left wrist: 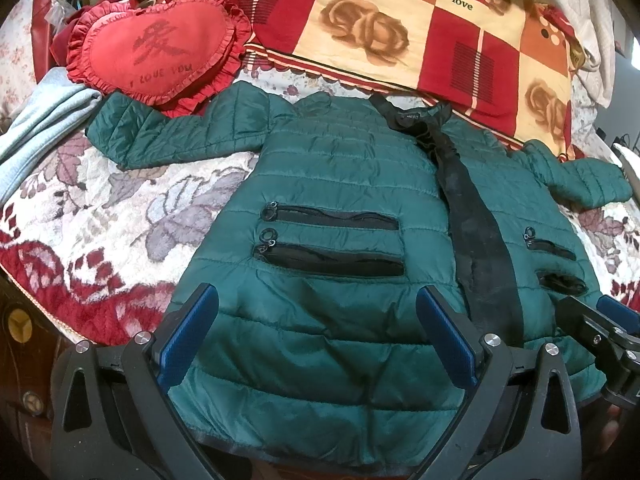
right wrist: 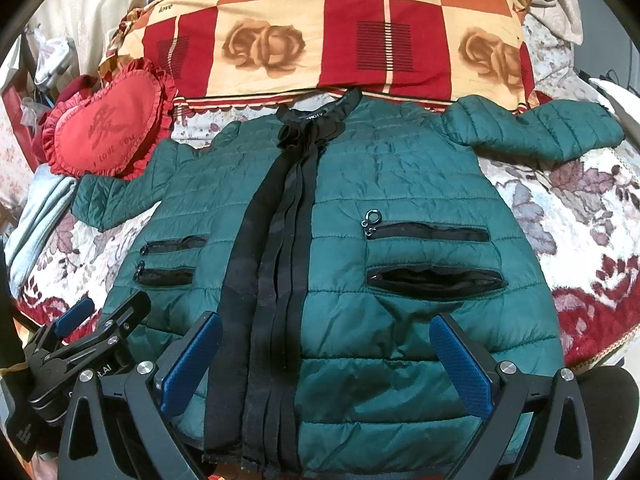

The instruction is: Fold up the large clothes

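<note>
Green quilted puffer jacket [left wrist: 332, 208] lies flat, front up, on the floral bedspread [left wrist: 120, 216], hem at the near edge of the bed, collar toward the checked rose pillow [left wrist: 400, 28] at the far side. Long axis runs near-to-far, collar pointing away; black front placket [right wrist: 272, 264] marks the centerline. Both sleeves spread sideways: the left sleeve [left wrist: 160, 132] reaches under the red heart cushion [left wrist: 160, 52], the right sleeve [right wrist: 552, 128] points to the bed's right edge.

Left tongs [left wrist: 316, 340] wide open, empty, above the left hem panel. Right tongs [right wrist: 326, 360] wide open, empty, above the hem right of the placket.

Likely step: start the first fold. Best done by pinching each sleeve near the cuff and laying it across the chest, keeping the placket straight, then grabbing both hem corners together and folding toward the collar. Slippery padded fabric, so bite deep.
</note>
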Demonstrator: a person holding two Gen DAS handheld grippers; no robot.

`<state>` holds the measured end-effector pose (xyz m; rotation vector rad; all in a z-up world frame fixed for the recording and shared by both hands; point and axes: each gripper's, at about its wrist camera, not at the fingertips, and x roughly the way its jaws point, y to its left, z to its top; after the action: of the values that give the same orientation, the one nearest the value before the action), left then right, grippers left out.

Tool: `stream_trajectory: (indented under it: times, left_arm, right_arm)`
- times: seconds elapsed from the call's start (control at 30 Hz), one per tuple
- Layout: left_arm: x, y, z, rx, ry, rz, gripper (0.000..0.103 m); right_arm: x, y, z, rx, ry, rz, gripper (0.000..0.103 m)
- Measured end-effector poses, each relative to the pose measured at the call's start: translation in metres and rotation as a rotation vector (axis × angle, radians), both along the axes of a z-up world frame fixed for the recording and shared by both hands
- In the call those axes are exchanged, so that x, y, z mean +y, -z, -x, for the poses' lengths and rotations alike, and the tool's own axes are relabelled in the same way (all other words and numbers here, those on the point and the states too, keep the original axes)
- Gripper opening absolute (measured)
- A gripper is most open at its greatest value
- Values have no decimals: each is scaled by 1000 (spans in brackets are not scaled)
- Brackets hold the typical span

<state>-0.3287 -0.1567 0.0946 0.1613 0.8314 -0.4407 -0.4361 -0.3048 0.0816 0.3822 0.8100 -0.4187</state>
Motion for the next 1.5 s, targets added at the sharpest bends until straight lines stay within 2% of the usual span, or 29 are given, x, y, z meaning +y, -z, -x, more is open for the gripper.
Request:
stream_trajectory:
  times: [0.4, 0.57, 0.9, 1.3, 1.5]
  left_arm:
    - [-4, 2, -13, 6, 9, -9, 100]
    - [-6, 0, -20, 5, 7, -15, 100]
    - [-11, -3, -41, 2, -12, -17, 100]
    - [-10, -7, -79, -5, -56, -38, 100]
    - [0, -9, -112, 14, -114, -29, 100]
  right_arm:
    - [-9, -5, -12, -16, -8, -58, 103]
    - [-13, -7, -17, 9, -18, -23, 103]
    - [-28, -19, -38, -11, -30, 4, 103]
    - [-50, -16, -84, -26, -66, -23, 103]
    - [-63, -19, -101, -33, -54, -25, 103]
